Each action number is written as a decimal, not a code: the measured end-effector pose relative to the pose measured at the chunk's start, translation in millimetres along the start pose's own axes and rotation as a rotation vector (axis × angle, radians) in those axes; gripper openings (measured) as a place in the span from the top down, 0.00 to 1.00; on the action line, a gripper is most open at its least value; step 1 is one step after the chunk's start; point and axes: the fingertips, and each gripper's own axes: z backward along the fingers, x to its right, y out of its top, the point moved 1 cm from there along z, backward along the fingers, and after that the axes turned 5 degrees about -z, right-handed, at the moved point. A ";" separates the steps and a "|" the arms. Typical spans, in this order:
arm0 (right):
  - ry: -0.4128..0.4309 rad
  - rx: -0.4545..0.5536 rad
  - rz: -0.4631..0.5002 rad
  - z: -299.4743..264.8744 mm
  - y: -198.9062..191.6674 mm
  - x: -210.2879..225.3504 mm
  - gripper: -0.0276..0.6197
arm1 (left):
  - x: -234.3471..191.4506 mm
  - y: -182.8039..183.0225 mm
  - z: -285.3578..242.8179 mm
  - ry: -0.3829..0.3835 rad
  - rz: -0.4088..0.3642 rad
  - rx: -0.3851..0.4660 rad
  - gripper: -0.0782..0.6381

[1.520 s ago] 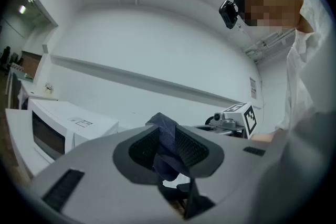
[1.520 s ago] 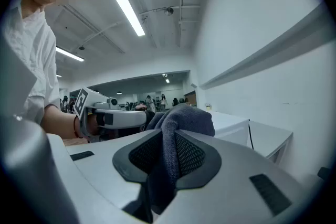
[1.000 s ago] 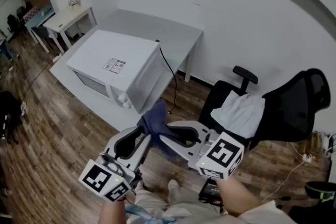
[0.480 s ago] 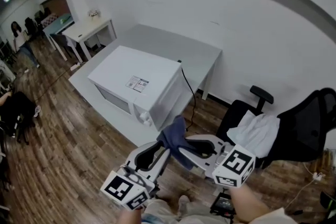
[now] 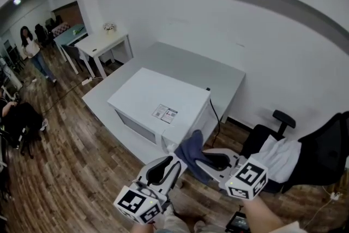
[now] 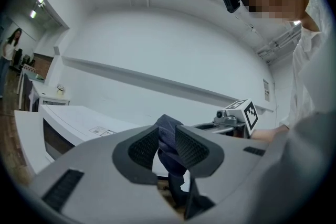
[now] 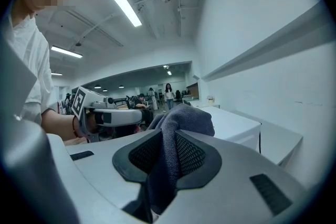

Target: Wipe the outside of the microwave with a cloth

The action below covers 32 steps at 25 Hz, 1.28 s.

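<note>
Your left tool (image 5: 173,165) and right tool (image 5: 204,161) are both clamped on the dark cloth (image 5: 192,150), held in the air near the microwave (image 5: 158,102) on the tabletop (image 5: 223,71). Wiping looks not yet started; next, you need to press the cloth against its casing.

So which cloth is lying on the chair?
The white cloth, draped over the black office chair. The dark blue cloth is pinched by the left tongs and right tongs.

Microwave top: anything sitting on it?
Only a small printed label lies on the microwave top; the rest is bare. The cloth overlaps the near corner, so that bit is hidden.
</note>
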 end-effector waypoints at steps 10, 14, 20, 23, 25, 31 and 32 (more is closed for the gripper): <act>-0.177 -0.037 -0.048 -82.1 14.3 39.4 0.82 | -92.1 13.9 -15.2 -0.086 -0.018 -0.051 0.77; -0.277 -0.042 -0.084 -99.1 16.8 55.5 0.82 | -118.6 14.9 -20.2 -0.133 -0.023 -0.074 0.76; -0.360 -0.059 -0.118 -116.0 13.8 76.0 0.82 | -135.8 12.1 -41.8 -0.200 -0.032 -0.100 0.76; -0.374 -0.056 -0.118 -118.4 15.1 88.0 0.82 | -134.9 11.9 -59.4 -0.227 -0.038 -0.109 0.76; -0.370 -0.059 -0.121 -119.0 17.5 93.6 0.82 | -133.6 13.3 -70.3 -0.236 -0.044 -0.116 0.76; -0.348 -0.074 -0.115 -116.2 21.0 105.5 0.82 | -131.0 18.3 -90.9 -0.241 -0.058 -0.137 0.76; -0.349 -0.073 -0.118 -116.3 20.5 107.9 0.82 | -132.0 18.3 -93.2 -0.242 -0.061 -0.141 0.76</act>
